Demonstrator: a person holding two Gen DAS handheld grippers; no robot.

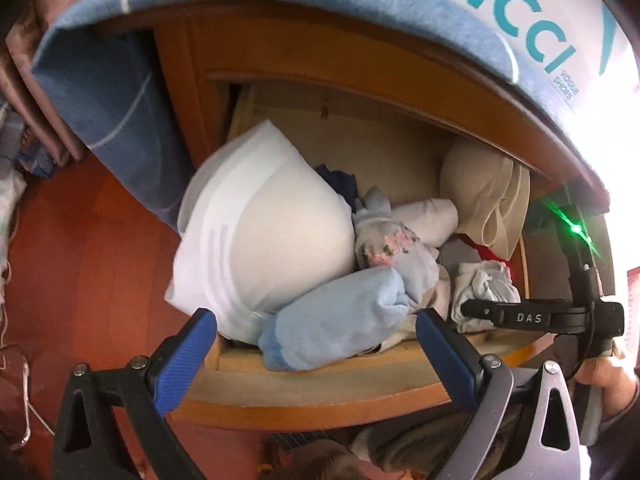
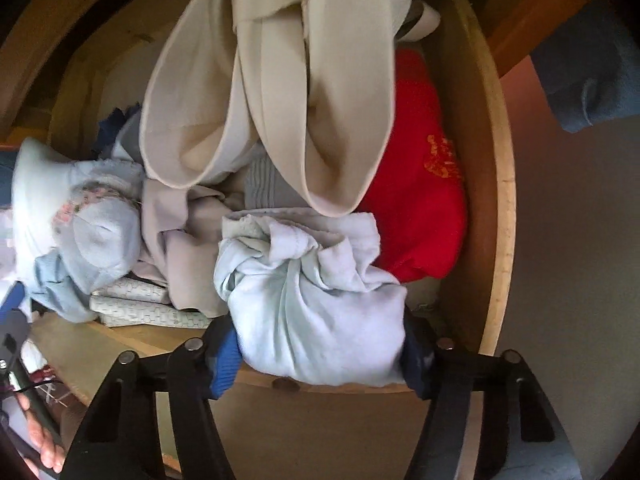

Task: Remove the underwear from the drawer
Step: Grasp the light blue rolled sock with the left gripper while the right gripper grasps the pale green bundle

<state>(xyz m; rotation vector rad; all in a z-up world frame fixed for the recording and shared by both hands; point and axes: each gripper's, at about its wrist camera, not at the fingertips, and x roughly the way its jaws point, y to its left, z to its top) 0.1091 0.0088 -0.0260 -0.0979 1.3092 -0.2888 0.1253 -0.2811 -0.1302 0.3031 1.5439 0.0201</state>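
Observation:
The wooden drawer (image 1: 320, 384) stands open and full of folded garments. My right gripper (image 2: 320, 356) points down into its front right corner, its blue pads pressed on both sides of a pale blue knotted underwear bundle (image 2: 316, 300). In the left wrist view that bundle (image 1: 484, 284) shows under one black finger (image 1: 516, 316) of the right gripper. My left gripper (image 1: 316, 344) hangs open above the drawer's front edge. A light blue rolled garment (image 1: 332, 320) lies just beyond its fingers, untouched.
A big white padded bra (image 1: 260, 232) fills the drawer's left. Beige bra cups (image 2: 260, 100) lie at the back right, a red garment (image 2: 416, 184) along the drawer's right wall (image 2: 500, 200), a floral pale piece (image 1: 384, 240) mid-drawer. A blue cloth (image 1: 104, 92) overhangs the cabinet top.

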